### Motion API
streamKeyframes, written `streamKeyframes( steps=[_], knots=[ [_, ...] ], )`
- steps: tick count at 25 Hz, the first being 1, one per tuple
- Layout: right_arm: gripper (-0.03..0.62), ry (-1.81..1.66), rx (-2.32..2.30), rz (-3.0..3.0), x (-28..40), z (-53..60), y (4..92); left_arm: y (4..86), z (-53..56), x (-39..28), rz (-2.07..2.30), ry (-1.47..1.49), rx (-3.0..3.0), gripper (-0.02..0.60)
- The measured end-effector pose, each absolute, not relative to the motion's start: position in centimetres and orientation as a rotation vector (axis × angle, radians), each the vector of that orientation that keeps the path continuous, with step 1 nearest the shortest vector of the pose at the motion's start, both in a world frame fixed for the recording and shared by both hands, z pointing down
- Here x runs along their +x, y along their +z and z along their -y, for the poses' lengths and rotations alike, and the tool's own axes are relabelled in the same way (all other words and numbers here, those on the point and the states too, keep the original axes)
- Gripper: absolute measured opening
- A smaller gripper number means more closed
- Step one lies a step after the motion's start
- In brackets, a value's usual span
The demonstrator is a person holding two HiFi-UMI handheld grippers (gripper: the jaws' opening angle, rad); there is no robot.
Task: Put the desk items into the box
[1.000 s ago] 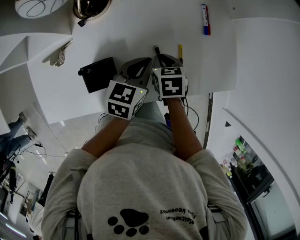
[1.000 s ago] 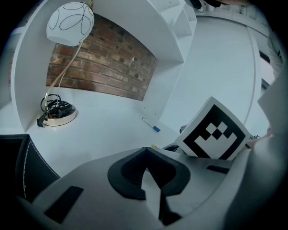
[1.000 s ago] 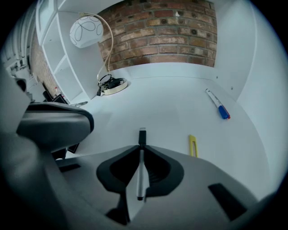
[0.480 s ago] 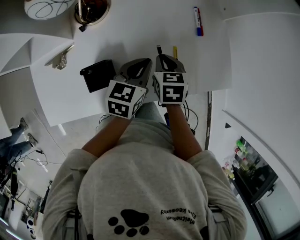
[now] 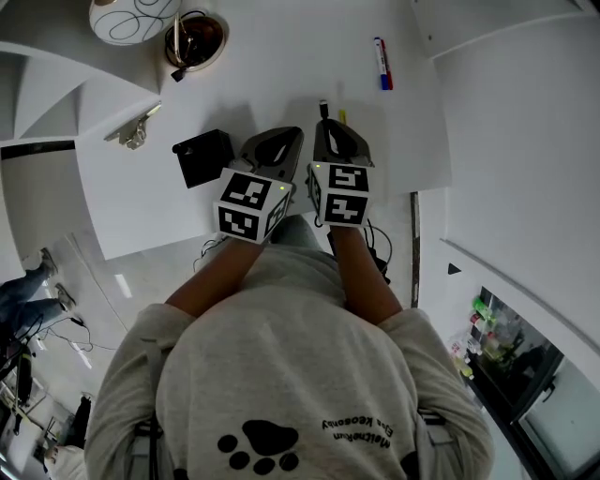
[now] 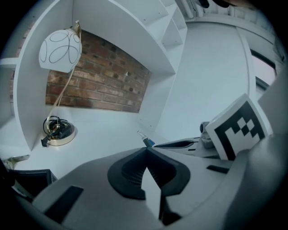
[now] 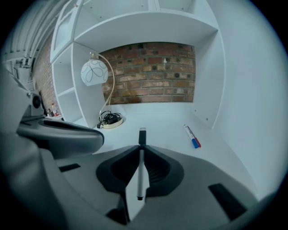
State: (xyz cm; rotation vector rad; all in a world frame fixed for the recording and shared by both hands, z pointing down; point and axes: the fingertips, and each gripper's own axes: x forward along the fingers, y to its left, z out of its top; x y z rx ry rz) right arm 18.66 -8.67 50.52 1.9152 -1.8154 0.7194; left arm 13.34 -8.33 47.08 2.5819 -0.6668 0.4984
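Holding a slim grey pen (image 7: 140, 173) in the right gripper (image 7: 141, 146), jaws clenched on the barrel and nearly together. Lying lengthwise along the jaw line, black-capped end poking out past the tips, other end back in the throat between the pads. Up off the white desk (image 5: 281, 75), touching nothing else. From the head view, only the dark pen tip (image 5: 323, 108) showing, ahead of the right gripper (image 5: 326, 122).

Nothing in the left gripper (image 6: 146, 150): clenched, tips meeting, bare gap behind them. In the head view, left gripper (image 5: 292, 133) just beside the right one. Both pointing away from the body, toward the back of the desk.

Loose on the desk:
- red-and-blue marker (image 5: 382, 64), ahead and right of the held pen, well apart from both grippers
- small yellow item (image 5: 342, 117), just right of the pen tip, too small to identify
- black rectangular object (image 5: 202, 157), just left of the left gripper, not touching it
- metal clip (image 5: 136, 136), further left, near the desk edge

At the back left, 1 lamp (image 5: 131, 17) with a round white shade, and its cable-wrapped base (image 5: 195, 37) right next to it.

Can't tell which of these, if any, counts as the box.
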Motion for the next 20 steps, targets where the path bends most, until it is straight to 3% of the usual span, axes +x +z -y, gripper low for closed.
streamKeyframes(
  steps=[20],
  knots=[
    [0.046,0.346,2.143,1.970,17.7,6.8,40.9,40.4,7.2,11.4,0.735,0.384,2.712,0.008]
  ],
)
